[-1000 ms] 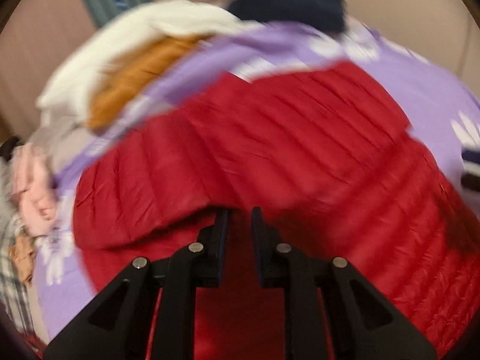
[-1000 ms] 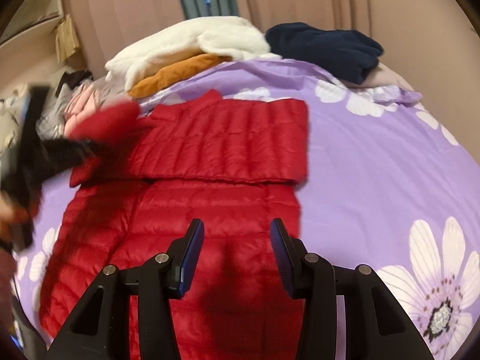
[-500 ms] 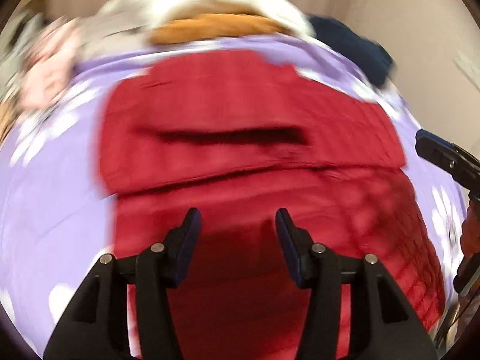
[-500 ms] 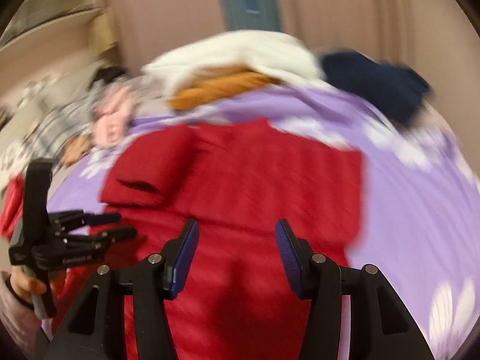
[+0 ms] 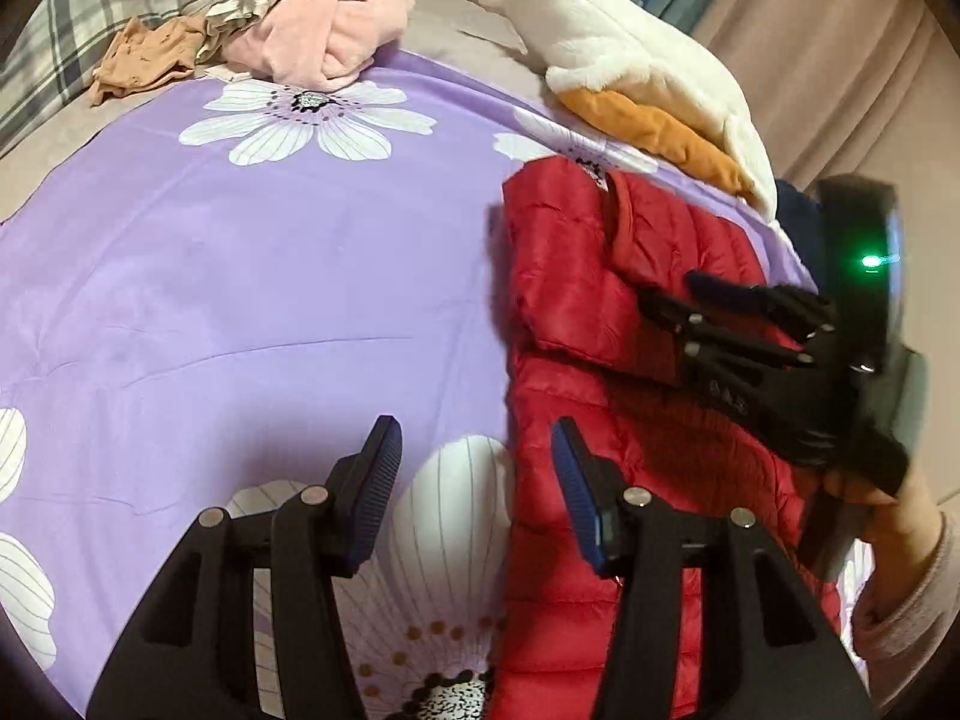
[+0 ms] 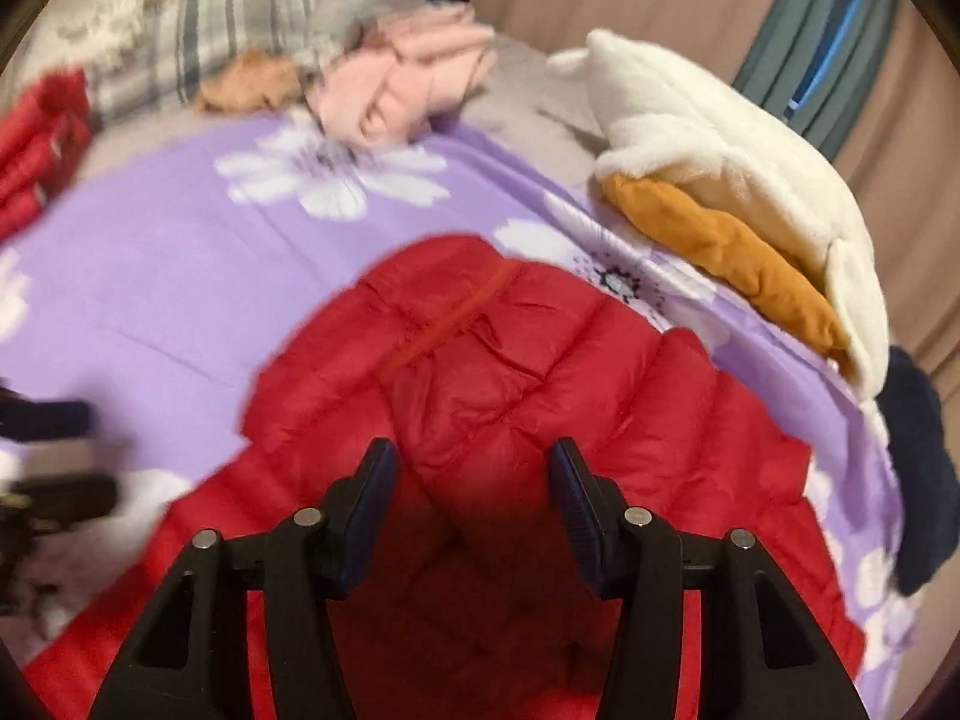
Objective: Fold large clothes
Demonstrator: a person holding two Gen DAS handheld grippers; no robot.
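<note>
A red quilted puffer jacket (image 5: pixel 600 324) (image 6: pixel 510 372) lies on a purple bedsheet with white flowers (image 5: pixel 240 276) (image 6: pixel 150 276), its upper part folded over itself. My left gripper (image 5: pixel 474 468) is open above the jacket's left edge, one finger over the sheet and the other over red fabric, with nothing between them. My right gripper (image 6: pixel 471 480) hovers over the middle of the jacket with its jaws closing and only the fabric lying below them. In the left wrist view the right gripper (image 5: pixel 678 300) reaches over the jacket from the right, held by a hand (image 5: pixel 888 510).
A white fluffy garment (image 5: pixel 648 66) (image 6: pixel 720 150) lies on an orange one (image 5: pixel 660 132) at the sheet's far edge, beside a navy item (image 6: pixel 918 468). Pink clothes (image 5: pixel 336 30), a tan piece (image 5: pixel 144 54) and plaid fabric (image 5: pixel 54 42) are heaped at the back left. Another red item (image 6: pixel 36 138) lies far left.
The left gripper opened from nearly shut and swung off the jacket's middle to its left edge. The right gripper moved over the folded upper jacket, and its jaws narrowed a little. Both views rolled.
</note>
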